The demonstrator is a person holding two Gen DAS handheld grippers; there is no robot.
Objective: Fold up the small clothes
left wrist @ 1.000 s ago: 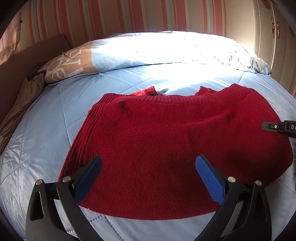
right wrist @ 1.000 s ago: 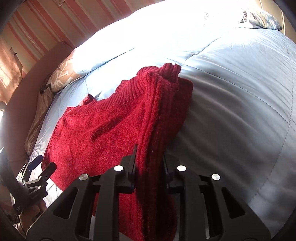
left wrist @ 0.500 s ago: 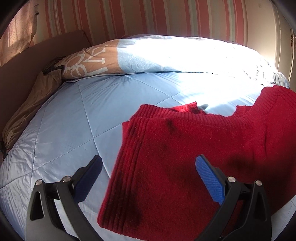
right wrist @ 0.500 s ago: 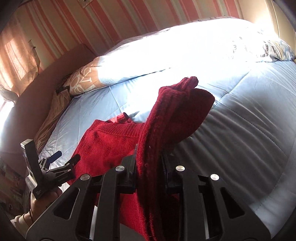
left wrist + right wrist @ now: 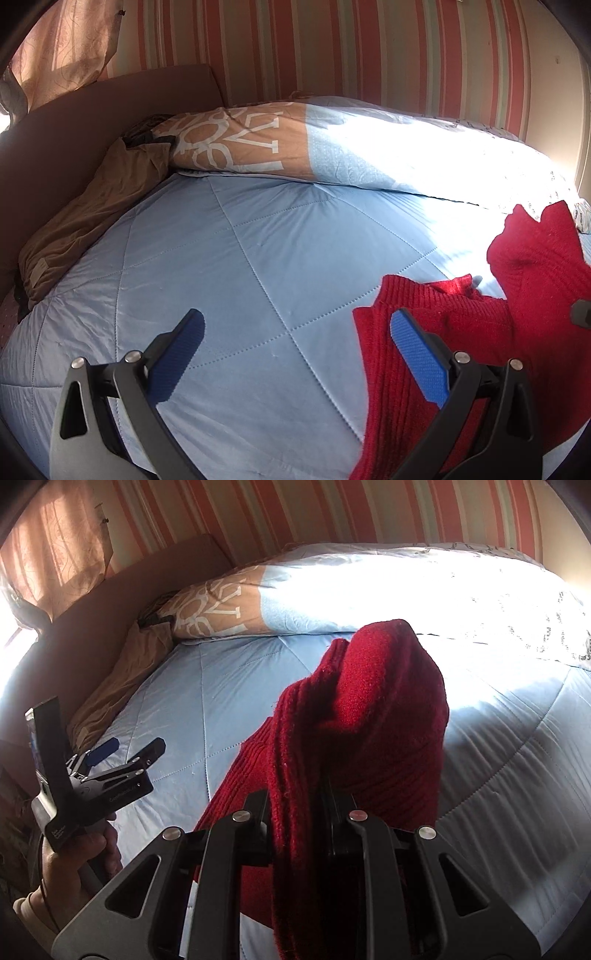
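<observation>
A red knitted sweater [image 5: 424,354] lies on the light blue quilt [image 5: 258,280], its right part lifted off the bed. My right gripper [image 5: 299,801] is shut on a thick fold of the sweater [image 5: 369,716], which rises between the jaws and drapes forward. My left gripper [image 5: 299,336] stands open over bare quilt, blue pads wide apart, with the sweater's ribbed left edge behind its right finger [image 5: 417,347]. In the right wrist view the left gripper [image 5: 125,749] appears at the left, held by a hand [image 5: 70,864], open and holding nothing.
A rolled duvet [image 5: 332,147] with a tan lettered end lies across the far side of the bed. A brown cloth [image 5: 92,206] sits by the brown headboard [image 5: 74,122] at left. A striped wall [image 5: 332,48] stands behind.
The right gripper has lifted its side of the sweater up and over toward the left. The left gripper has moved left off the sweater, so bare quilt now fills its view.
</observation>
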